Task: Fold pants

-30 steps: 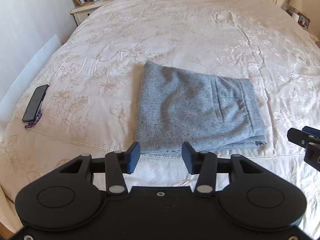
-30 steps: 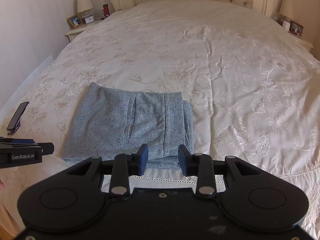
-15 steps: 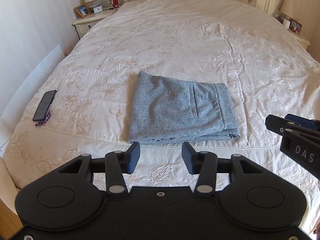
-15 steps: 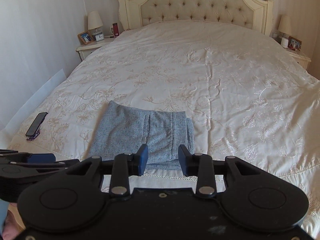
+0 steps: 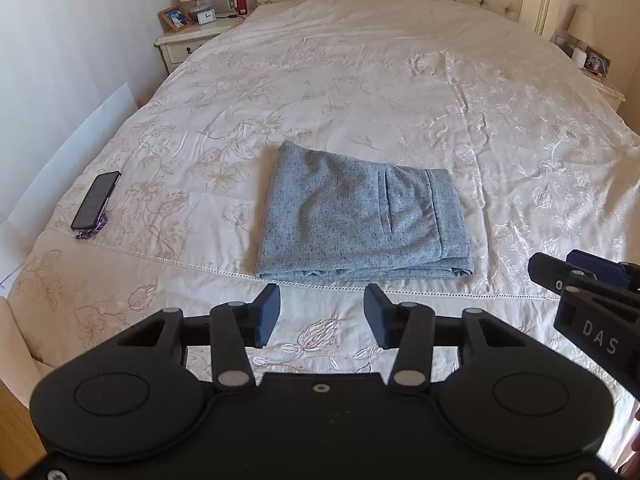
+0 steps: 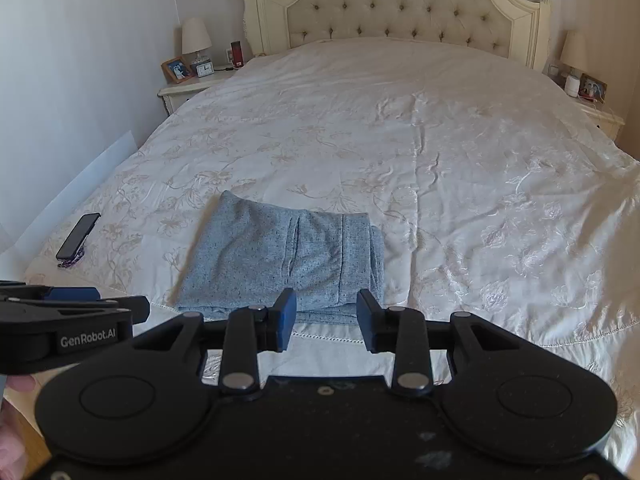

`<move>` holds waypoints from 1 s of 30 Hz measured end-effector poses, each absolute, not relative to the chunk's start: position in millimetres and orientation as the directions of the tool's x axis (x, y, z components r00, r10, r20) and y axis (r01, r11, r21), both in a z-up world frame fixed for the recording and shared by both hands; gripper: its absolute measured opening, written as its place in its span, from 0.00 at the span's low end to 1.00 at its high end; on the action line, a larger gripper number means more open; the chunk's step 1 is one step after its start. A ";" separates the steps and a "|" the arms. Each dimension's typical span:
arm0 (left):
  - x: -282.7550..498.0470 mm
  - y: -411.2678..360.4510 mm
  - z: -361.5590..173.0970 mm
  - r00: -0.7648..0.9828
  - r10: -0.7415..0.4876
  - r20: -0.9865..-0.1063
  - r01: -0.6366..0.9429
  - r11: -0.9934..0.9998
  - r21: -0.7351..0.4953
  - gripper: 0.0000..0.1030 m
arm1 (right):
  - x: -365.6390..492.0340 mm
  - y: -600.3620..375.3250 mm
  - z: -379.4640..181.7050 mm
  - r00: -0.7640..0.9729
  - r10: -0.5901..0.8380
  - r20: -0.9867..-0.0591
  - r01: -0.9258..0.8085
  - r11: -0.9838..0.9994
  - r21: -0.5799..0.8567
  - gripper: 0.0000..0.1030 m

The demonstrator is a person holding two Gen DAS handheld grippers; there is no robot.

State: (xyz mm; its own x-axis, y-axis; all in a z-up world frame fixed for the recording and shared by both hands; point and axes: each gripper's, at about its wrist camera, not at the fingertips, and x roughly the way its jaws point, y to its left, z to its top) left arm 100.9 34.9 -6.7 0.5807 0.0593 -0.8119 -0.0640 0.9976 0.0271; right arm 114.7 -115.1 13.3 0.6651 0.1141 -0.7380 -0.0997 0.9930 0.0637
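The grey-blue pants [image 5: 360, 216] lie folded into a compact rectangle on the cream bedspread [image 5: 360, 80], near the foot of the bed; they also show in the right wrist view [image 6: 288, 260]. My left gripper [image 5: 322, 316] is open and empty, held back from the pants' near edge above the bedspread. My right gripper [image 6: 326, 320] is open and empty, also held back from the near edge. Each gripper shows in the other's view: the right one at the right edge [image 5: 592, 292], the left one at the left edge [image 6: 80, 312].
A black phone [image 5: 96, 200] with a purple strap lies on the bed's left edge. Nightstands with lamps stand at the left [image 5: 188, 40] and right [image 6: 596, 116] of the tufted headboard [image 6: 400, 12]. A white board [image 5: 80, 140] leans on the left wall.
Both grippers have pulled back and risen away from the folded pants, so more of the bed and headboard shows. The pants have not moved.
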 end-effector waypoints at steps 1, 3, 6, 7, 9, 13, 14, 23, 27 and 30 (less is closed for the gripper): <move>99.8 34.8 -7.4 0.579 0.060 -0.813 -0.066 0.997 0.027 0.53 | 114.4 -114.8 13.7 0.665 0.115 -0.738 -0.100 0.993 0.064 0.35; 98.5 34.6 -8.6 0.575 0.060 -0.816 -0.064 0.998 0.028 0.53 | 112.6 -114.2 13.9 0.665 0.118 -0.737 -0.105 0.992 0.064 0.35; 96.8 34.0 -9.8 0.569 0.062 -0.820 -0.060 0.998 0.034 0.53 | 110.6 -114.0 13.6 0.663 0.121 -0.738 -0.111 0.992 0.064 0.35; 96.1 33.7 -9.8 0.569 0.063 -0.820 -0.059 0.998 0.035 0.53 | 110.2 -114.0 13.7 0.663 0.123 -0.738 -0.112 0.992 0.064 0.35; 96.2 33.4 -9.8 0.569 0.062 -0.820 -0.059 0.998 0.034 0.53 | 109.6 -113.9 14.4 0.665 0.124 -0.736 -0.115 0.991 0.064 0.35; 92.7 32.5 -9.2 0.576 0.059 -0.815 -0.051 0.998 0.036 0.53 | 107.6 -113.8 15.4 0.672 0.126 -0.730 -0.118 0.991 0.062 0.35; 92.1 31.9 -8.9 0.579 0.060 -0.813 -0.049 0.998 0.039 0.53 | 107.2 -114.1 15.4 0.673 0.126 -0.729 -0.120 0.991 0.061 0.35; 92.9 30.5 -9.0 0.578 0.054 -0.814 -0.040 0.999 0.037 0.53 | 104.9 -113.6 14.0 0.677 0.123 -0.725 -0.116 0.991 0.060 0.35; 92.9 30.2 -9.7 0.573 0.049 -0.818 -0.035 0.999 0.036 0.53 | 105.4 -113.6 14.1 0.677 0.125 -0.726 -0.116 0.991 0.062 0.35; 92.9 29.5 -9.5 0.573 0.048 -0.818 -0.031 0.999 0.037 0.53 | 105.7 -113.4 14.0 0.676 0.128 -0.725 -0.118 0.991 0.065 0.35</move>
